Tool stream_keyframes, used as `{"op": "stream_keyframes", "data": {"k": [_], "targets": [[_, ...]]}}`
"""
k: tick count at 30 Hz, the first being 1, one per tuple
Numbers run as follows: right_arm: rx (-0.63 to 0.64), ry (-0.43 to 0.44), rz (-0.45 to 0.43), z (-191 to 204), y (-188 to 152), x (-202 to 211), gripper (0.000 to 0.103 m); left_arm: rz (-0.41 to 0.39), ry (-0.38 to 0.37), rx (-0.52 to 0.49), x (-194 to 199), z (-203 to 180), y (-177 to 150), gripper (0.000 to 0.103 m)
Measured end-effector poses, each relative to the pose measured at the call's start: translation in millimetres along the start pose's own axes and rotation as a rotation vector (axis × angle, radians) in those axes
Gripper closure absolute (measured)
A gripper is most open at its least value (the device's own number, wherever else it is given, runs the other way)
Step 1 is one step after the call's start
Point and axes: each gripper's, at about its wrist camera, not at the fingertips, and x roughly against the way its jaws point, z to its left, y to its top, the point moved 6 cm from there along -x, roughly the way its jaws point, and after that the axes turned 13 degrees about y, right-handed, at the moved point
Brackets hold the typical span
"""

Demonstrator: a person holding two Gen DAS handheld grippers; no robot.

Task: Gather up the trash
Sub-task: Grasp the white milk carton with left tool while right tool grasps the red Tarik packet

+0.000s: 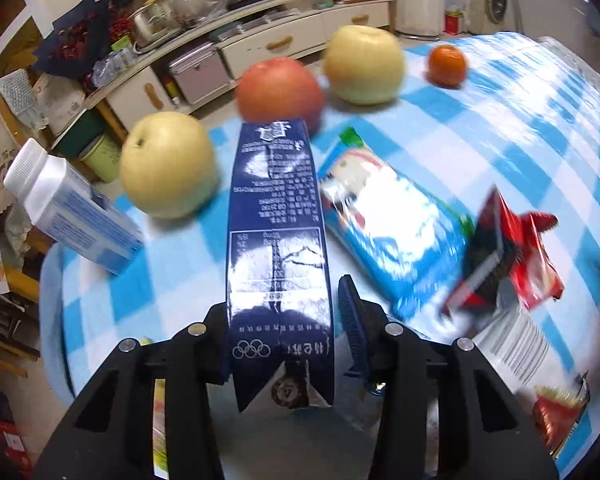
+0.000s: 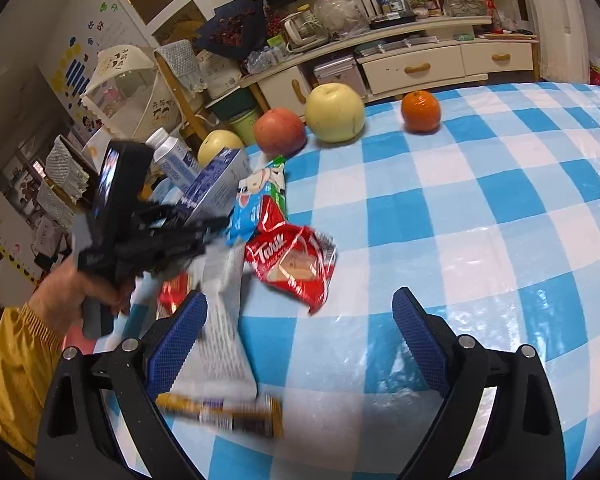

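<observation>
The left claw point(image 1: 284, 332) is clenched on a dark blue milk carton point(image 1: 278, 248), its fingers pressed against the carton's two long sides, and the carton sticks out forward above the blue-and-white checked counter point(image 1: 520, 132). In the right wrist view the same carton point(image 2: 220, 182) shows as a blue and white box held off the counter's left edge by the left claw, with the person's hand point(image 2: 80, 292) and a yellow sleeve below it. The right claw point(image 2: 300, 332) is released, its blue-padded fingers point(image 2: 420, 340) spread wide over the counter and touching nothing. Between and ahead of them lie wrappers: a red snack packet point(image 2: 296, 264), a light blue packet point(image 2: 260, 200) with a cartoon face just behind it, a white printed wrapper point(image 2: 228, 340) beside the left finger, and a brown and purple stick wrapper point(image 2: 228, 416) nearest the camera. Along the counter's far edge sit two yellow pears point(image 2: 334, 112), a red apple point(image 2: 280, 130) between them and an orange point(image 2: 420, 111) to the right. A white-capped bottle point(image 1: 72, 208) lies tilted at the counter's left edge. Behind stands a cluttered cream cabinet point(image 2: 416, 64).
</observation>
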Motion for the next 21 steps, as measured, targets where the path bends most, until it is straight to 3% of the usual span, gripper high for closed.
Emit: {"op": "stream_keyframes", "data": {"k": [4, 6, 9, 14, 16, 18, 21], "targets": [[-0.026, -0.044, 0.011, -17, 2, 2, 0.01, -0.009, -0.09, 0.005, 20, -35, -17, 0.06], [-0.042, -0.041, 0.026, -22, 0, 3, 0.01, -0.006, -0.118, 0.005, 24, -49, -26, 0.066], [-0.034, -0.03, 0.06, -23, -5, 4, 0.01, -0.017, -0.159, 0.051, 35, -61, -35, 0.065], [0.022, -0.07, 0.117, -22, -13, -3, 0.01, -0.036, -0.123, 0.111, 40, -60, -34, 0.064], [0.037, -0.086, 0.129, -24, -14, -7, 0.01, -0.059, -0.108, 0.139, 46, -57, -31, 0.058], [0.05, -0.095, 0.127, -25, -11, -10, 0.01, -0.084, -0.062, 0.167, 49, -49, -22, 0.037], [0.084, -0.093, 0.117, -24, -5, -17, 0.01, -0.085, -0.028, 0.202, 47, -41, -12, 0.035]]}}
